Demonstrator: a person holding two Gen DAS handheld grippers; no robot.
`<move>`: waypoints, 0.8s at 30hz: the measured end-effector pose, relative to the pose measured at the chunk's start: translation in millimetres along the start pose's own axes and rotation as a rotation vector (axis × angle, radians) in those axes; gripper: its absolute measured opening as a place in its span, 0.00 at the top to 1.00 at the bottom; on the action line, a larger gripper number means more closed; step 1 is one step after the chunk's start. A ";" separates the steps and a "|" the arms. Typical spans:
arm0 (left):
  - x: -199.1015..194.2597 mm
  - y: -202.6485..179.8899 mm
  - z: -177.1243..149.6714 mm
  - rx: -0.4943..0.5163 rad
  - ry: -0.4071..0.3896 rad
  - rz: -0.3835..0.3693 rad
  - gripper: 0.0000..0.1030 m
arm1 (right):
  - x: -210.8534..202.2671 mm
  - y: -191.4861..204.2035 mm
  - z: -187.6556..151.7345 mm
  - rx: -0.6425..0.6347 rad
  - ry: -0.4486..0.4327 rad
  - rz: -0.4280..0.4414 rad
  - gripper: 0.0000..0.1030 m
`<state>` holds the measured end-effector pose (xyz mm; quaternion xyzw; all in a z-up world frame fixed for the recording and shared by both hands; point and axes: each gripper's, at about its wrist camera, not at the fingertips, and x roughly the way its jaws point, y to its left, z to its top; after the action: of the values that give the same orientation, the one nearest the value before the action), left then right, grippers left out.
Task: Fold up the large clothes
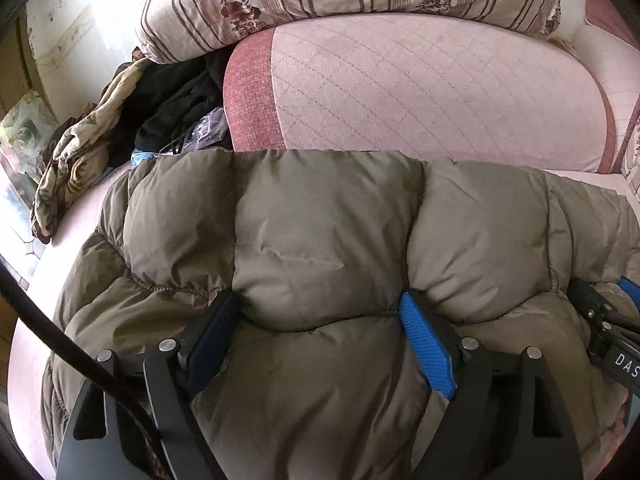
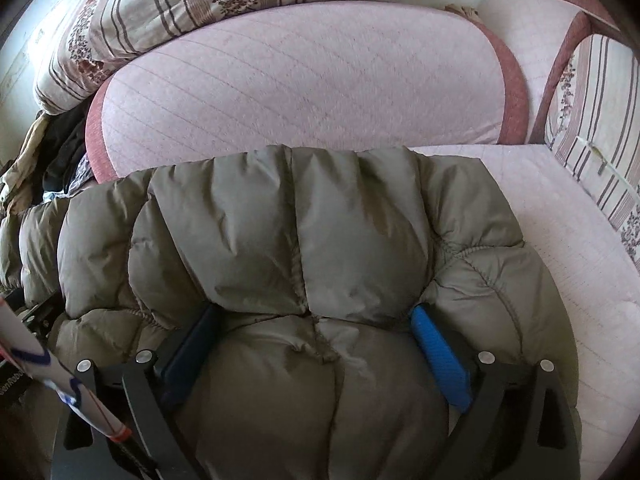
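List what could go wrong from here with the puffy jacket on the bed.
1. The olive puffer jacket bulges between both the left gripper and right gripper; released, the springy fold may puff open.
2. The pads sit in seams and might snag fabric when withdrawn.

The jacket (image 1: 320, 232) lies on the bed (image 2: 560, 240), cushion (image 1: 420, 92) behind it, clothes heap (image 1: 120, 128) at its left.
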<state>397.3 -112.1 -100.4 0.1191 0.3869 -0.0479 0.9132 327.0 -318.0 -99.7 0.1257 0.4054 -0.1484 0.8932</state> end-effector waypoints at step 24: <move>-41.9 51.6 18.4 -0.070 0.077 -0.009 0.21 | -5.3 9.8 8.9 -0.016 0.040 -0.079 0.03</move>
<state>390.2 -67.1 -48.7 0.0871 0.4238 -0.0338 0.9009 333.4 -311.2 -89.0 0.1056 0.4289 -0.1776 0.8794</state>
